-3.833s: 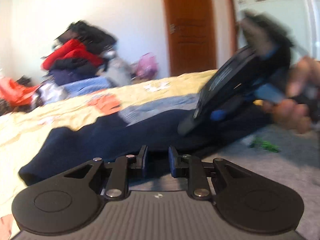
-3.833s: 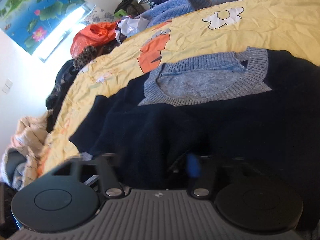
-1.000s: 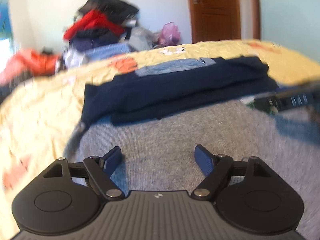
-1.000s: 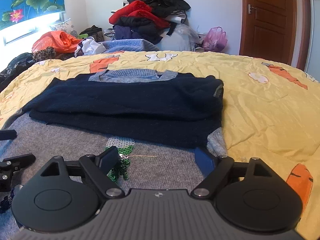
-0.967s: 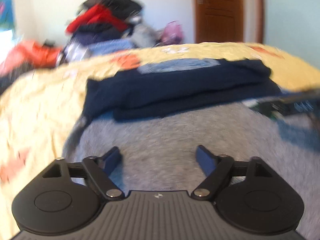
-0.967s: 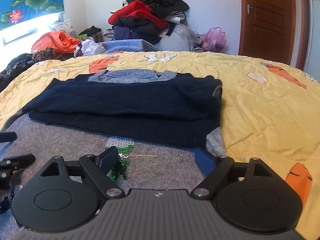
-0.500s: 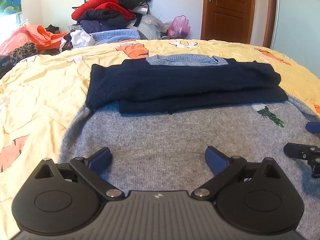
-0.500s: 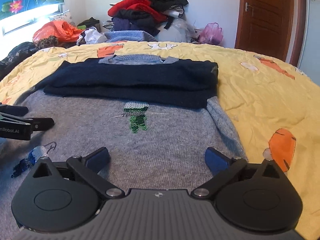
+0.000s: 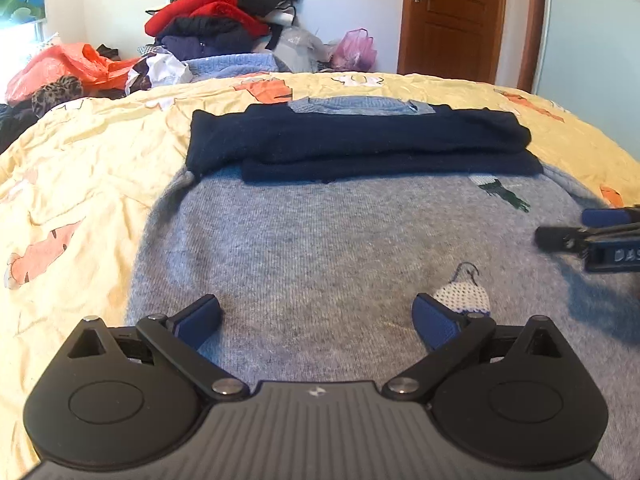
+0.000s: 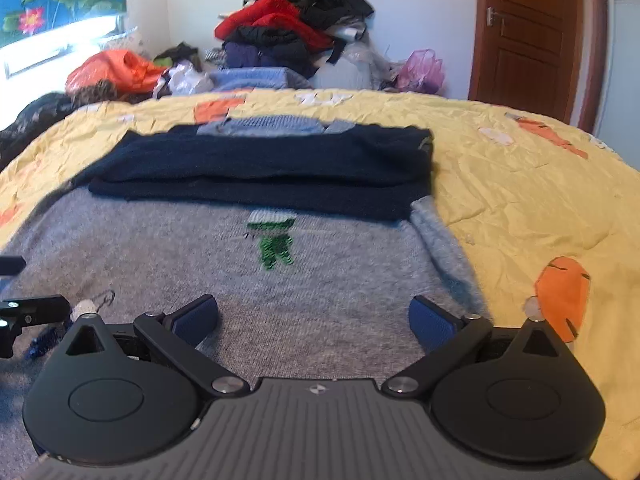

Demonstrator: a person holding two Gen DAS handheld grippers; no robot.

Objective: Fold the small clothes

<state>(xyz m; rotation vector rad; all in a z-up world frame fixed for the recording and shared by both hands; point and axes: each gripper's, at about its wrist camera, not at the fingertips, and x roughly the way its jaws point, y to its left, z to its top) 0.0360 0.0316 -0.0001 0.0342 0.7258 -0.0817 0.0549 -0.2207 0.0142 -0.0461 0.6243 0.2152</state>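
Note:
A grey knit sweater [image 9: 320, 248] lies flat on the bed, with a green motif [image 10: 274, 240] and a small white and blue motif [image 9: 464, 298]. Its navy part [image 9: 360, 140] is folded in layers across the far end, and a pale blue collar shows behind. My left gripper [image 9: 318, 318] hovers open over the near left of the grey cloth, nothing between its fingers. My right gripper [image 10: 312, 316] is over the near right; its jaws stand wide and are closing, with only the grey knit below them. Each gripper shows at the edge of the other's view: the right gripper [image 9: 592, 232], the left gripper [image 10: 24, 308].
A yellow bedspread [image 9: 100, 168] with orange carrot prints surrounds the sweater. Beyond the bed a pile of clothes [image 9: 224, 12] sits against the wall, with an orange bag [image 9: 68, 68] and a pink bag [image 10: 422, 68]. A brown door [image 9: 452, 16] is at the back right.
Both grippers have drawn back from the navy fold to the near part of the grey sweater. The left jaws, nearly shut earlier, now stand wide; the navy part lies folded.

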